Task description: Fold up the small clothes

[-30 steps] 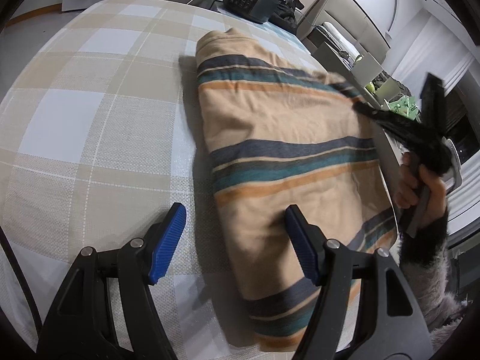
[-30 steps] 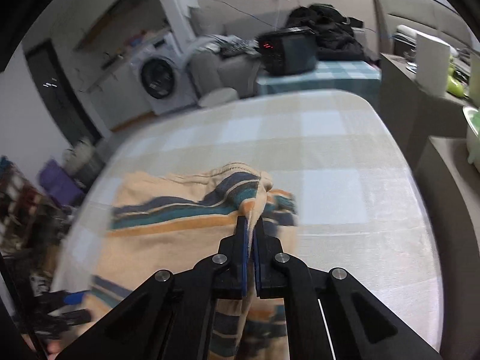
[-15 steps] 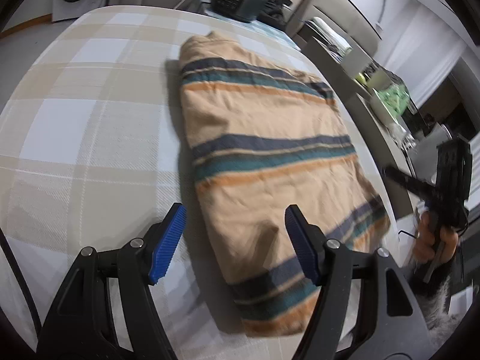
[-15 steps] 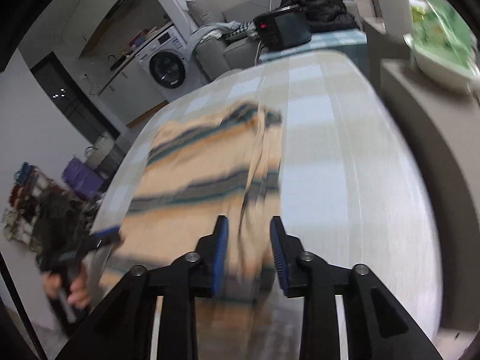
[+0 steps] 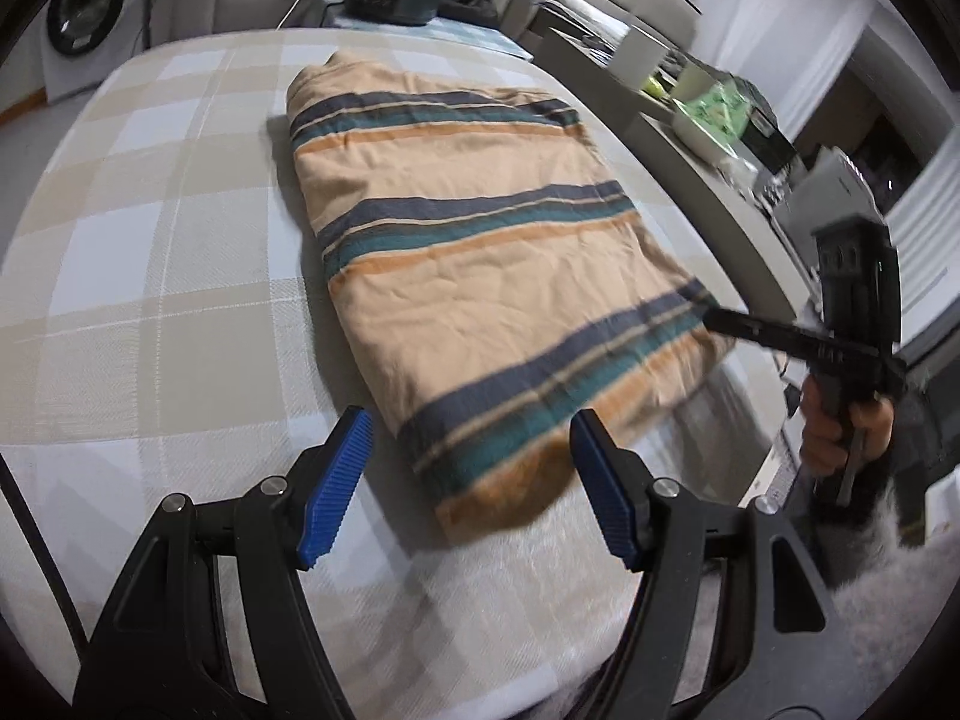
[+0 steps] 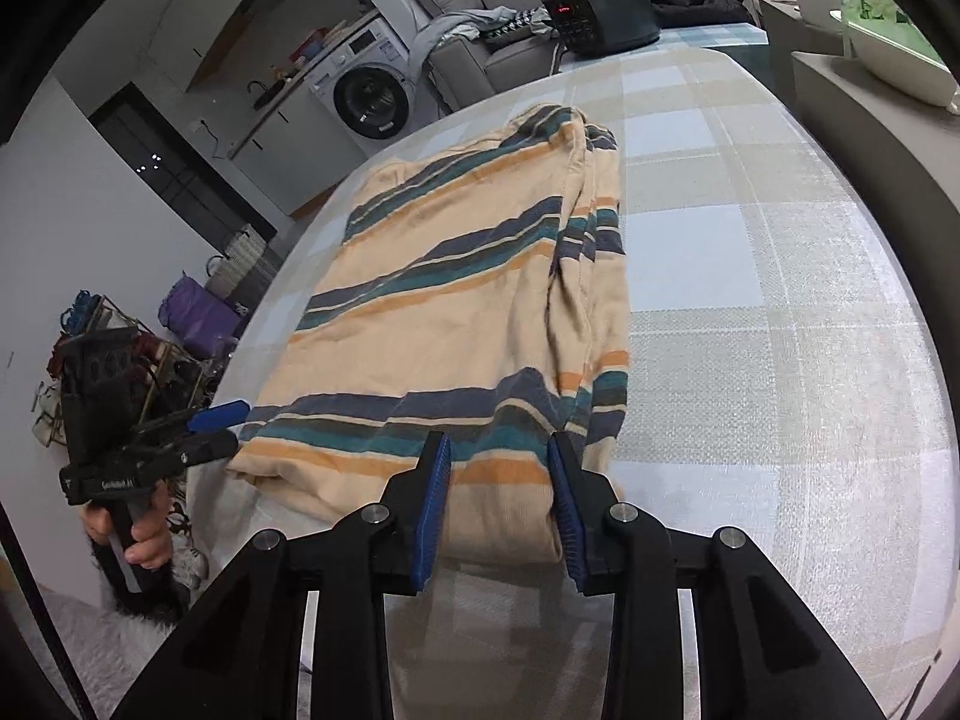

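Checked cloth is covering the tabletop [image 6: 780,276], with a washing machine [image 6: 366,99] and a sofa showing behind its far edge.

Left claw [image 5: 468,486] is hanging spread wide above the near edge, nothing between its blue pads [image 5: 336,486]; the near end of the striped garment [image 5: 468,252] is lying just beyond and below them. Right claw [image 6: 495,501] is standing partly spread, pads clear of the cloth, and is gripping nothing; it is hovering over the garment's near right corner.

Striped garment is lying flat along the middle of the tabletop, running from the near edge toward the far edge. One long side is doubled over, its layered edges showing toward the tabletop's right edge in the right wrist view, so a lengthwise fold appears done.

Judgement: both claws are sitting at the near short end, one at each corner, likely positioned to pinch that end and carry it toward the far edge for a crosswise fold. Risk: loose stacked layers may slip apart if only the top ply is being caught.
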{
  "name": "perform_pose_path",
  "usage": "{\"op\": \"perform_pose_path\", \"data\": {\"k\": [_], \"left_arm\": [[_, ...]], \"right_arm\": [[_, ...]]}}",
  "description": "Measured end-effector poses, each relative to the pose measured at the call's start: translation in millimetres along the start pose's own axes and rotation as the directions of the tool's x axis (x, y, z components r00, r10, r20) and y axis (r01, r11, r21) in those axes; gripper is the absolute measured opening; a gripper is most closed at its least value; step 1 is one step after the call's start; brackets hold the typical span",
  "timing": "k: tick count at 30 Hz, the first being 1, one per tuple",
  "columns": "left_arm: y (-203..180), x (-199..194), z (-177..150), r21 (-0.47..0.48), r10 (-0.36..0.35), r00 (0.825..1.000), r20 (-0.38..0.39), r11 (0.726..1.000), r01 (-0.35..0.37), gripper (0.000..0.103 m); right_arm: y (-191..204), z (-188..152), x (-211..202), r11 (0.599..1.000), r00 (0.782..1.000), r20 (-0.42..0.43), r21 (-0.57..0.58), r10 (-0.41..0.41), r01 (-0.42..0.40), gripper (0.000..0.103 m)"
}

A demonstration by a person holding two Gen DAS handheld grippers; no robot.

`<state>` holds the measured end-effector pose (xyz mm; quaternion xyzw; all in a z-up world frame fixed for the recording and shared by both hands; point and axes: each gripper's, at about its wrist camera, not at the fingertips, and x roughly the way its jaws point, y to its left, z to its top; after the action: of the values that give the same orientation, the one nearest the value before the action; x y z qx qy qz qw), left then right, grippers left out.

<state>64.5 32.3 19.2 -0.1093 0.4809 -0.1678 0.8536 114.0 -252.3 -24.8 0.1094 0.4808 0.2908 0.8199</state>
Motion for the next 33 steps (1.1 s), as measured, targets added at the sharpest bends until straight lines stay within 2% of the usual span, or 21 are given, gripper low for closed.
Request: {"op": "perform_pose_path", "data": {"k": [6,9,10,11,12,14,16,19,22,23,25,27,30,33], "left_arm": [[-21.7,4.6,-21.9,0.133,0.088,0.996,-0.033,0.988,-0.083,0.068],[-25.3,12.8,-24.2,0.157,0.164,0.986,-0.006,0.974,-0.161,0.068],[-23.5,14.5,-23.2,0.151,0.2,0.98,0.011,0.968,-0.199,0.063],[-19.8,14.8,-22.4,0.14,0.223,0.975,0.027,0.964,-0.224,0.047],[-14.4,13.4,-22.2,0.123,0.215,0.976,0.038,0.968,-0.218,0.041],[-4.0,8.2,-22.0,0.08,0.153,0.987,0.055,0.984,-0.157,0.017],[2.8,2.5,-23.3,0.071,0.136,0.988,0.077,0.987,-0.142,0.011],[5.9,0.4,-25.6,0.088,0.133,0.989,0.06,0.987,-0.138,0.011],[9.8,6.1,-31.4,0.103,0.161,0.987,0.015,0.981,-0.162,0.011],[11.6,9.3,-34.5,0.109,0.169,0.986,-0.006,0.98,-0.168,0.012],[12.9,8.6,-37.7,0.123,0.164,0.986,-0.002,0.979,-0.163,0.013],[13.0,6.0,-38.6,0.131,0.152,0.988,-0.015,0.98,-0.149,0.013],[12.0,-6.7,-39.4,0.133,0.11,0.994,0.006,0.985,-0.11,0.016],[11.5,-22.6,-37.6,0.116,0.054,0.997,0.053,0.991,-0.06,0.028]], "right_arm": [[-2.2,-6.4,-1.3,1.0,1.0,0.01,0.02,-0.008,0.008,0.034],[-1.0,-6.7,-0.6,1.0,1.0,0.013,0.015,-0.012,0.012,0.034],[-0.9,-6.2,-0.1,1.0,1.0,0.017,0.013,-0.011,0.011,0.034],[-1.1,-5.7,0.8,1.0,1.0,0.021,0.012,-0.015,0.015,0.032],[-1.1,-5.1,1.3,1.0,1.0,0.025,0.013,-0.018,0.018,0.022],[-0.6,-5.4,2.4,1.0,1.0,0.024,0.008,-0.005,0.004,0.011],[0.1,-5.6,3.9,0.999,0.999,0.02,0.022,0.029,-0.029,0.008],[3.9,-8.8,-1.0,0.998,0.998,0.041,0.032,0.047,-0.049,0.007],[-0.2,-13.7,-7.6,0.997,0.997,0.052,0.05,0.056,-0.058,0.007],[-0.8,-15.6,-6.3,0.999,0.999,0.044,0.034,0.02,-0.021,0.007],[-1.3,-17.5,3.0,0.999,1.0,0.002,0.017,-0.028,0.028,0.007],[-0.1,-18.6,4.6,0.999,0.999,-0.001,0.0,-0.037,0.037,0.011],[2.9,-14.9,-3.2,1.0,1.0,0.014,-0.012,-0.016,0.016,0.016],[-2.2,-11.1,-3.8,1.0,0.999,0.038,0.012,0.0,0.0,0.02]]}}
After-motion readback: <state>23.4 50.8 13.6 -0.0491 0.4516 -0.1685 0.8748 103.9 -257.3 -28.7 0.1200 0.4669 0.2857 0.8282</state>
